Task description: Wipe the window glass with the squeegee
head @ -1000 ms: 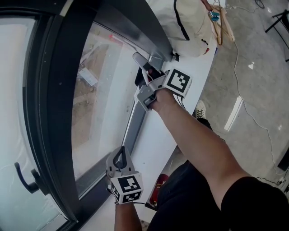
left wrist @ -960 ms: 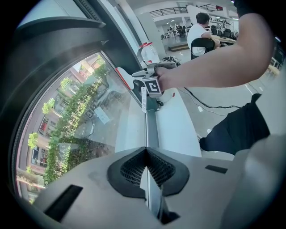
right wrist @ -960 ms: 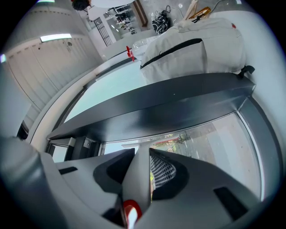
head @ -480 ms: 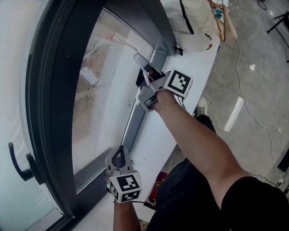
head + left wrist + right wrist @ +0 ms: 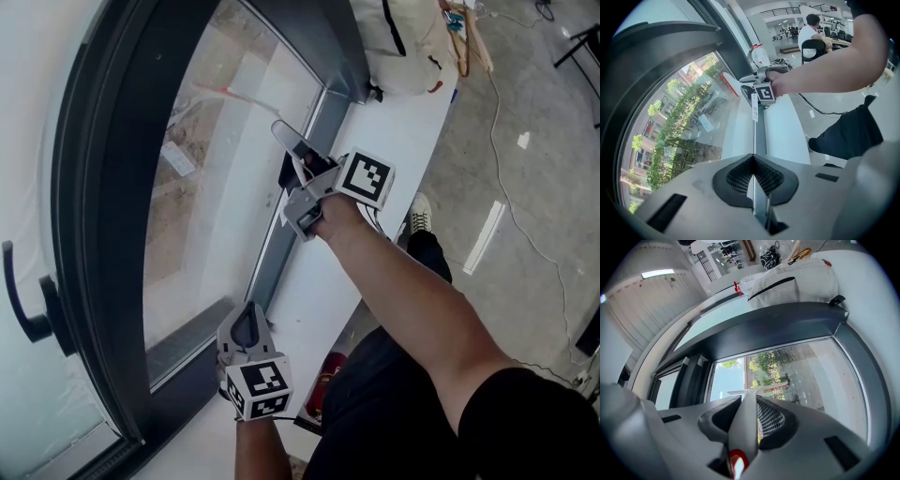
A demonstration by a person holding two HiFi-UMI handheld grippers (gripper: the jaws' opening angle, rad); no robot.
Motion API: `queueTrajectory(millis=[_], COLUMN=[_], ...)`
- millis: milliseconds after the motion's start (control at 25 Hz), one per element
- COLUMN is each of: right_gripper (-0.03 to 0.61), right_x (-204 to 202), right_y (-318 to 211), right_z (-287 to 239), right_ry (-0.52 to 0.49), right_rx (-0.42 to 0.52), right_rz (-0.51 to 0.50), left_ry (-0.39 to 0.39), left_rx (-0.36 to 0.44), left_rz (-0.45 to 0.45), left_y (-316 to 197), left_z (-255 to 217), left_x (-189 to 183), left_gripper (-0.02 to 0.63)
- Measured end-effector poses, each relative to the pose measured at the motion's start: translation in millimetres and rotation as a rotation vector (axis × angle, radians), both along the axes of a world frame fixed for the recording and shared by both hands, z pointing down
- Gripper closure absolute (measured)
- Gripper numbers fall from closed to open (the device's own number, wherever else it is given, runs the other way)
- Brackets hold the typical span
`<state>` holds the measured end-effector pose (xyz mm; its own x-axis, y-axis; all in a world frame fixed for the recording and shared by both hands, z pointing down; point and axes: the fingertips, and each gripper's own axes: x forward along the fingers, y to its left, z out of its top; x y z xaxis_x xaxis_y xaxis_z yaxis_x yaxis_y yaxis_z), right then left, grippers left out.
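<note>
My right gripper (image 5: 302, 161) is shut on the grey handle of the squeegee (image 5: 287, 134) and holds it up against the window glass (image 5: 216, 187), near the pane's lower right corner. In the right gripper view the handle (image 5: 746, 425) runs between the jaws and the white blade (image 5: 759, 390) lies across the glass (image 5: 801, 366). The left gripper view shows the red-edged blade (image 5: 732, 85) on the pane (image 5: 684, 126). My left gripper (image 5: 248, 321) is shut with nothing in it, low beside the dark bottom frame (image 5: 187, 361); its pads meet (image 5: 752, 180).
A white sill (image 5: 384, 131) runs under the window, with a beige bag (image 5: 408, 37) and a wooden hanger (image 5: 466, 42) at its far end. A black window handle (image 5: 28, 305) sticks out at the left. A cable (image 5: 525, 234) lies on the floor. A seated person (image 5: 810, 29) is far off.
The view has swung, so the frame and window handle have drifted left and up. My right gripper with the squeegee has edged slightly up the glass. The left gripper has barely moved.
</note>
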<state>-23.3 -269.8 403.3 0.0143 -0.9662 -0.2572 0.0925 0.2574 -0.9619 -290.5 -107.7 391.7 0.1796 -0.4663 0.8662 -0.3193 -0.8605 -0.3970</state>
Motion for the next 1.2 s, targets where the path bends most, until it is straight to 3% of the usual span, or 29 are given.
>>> queueTrajectory(millis=[1200], right_gripper=[0.488], right_x=[-149.3], right_y=[64.0], right_z=[-2.0], right_ry=[0.003], right_rx=[-0.003], right_rz=[-0.141], left_ry=[0.013], left_rx=[0.042], left_rz=[-0.073], left_y=[35.4], left_z=[-2.9], left_x=[-100.6], left_gripper=[0.612])
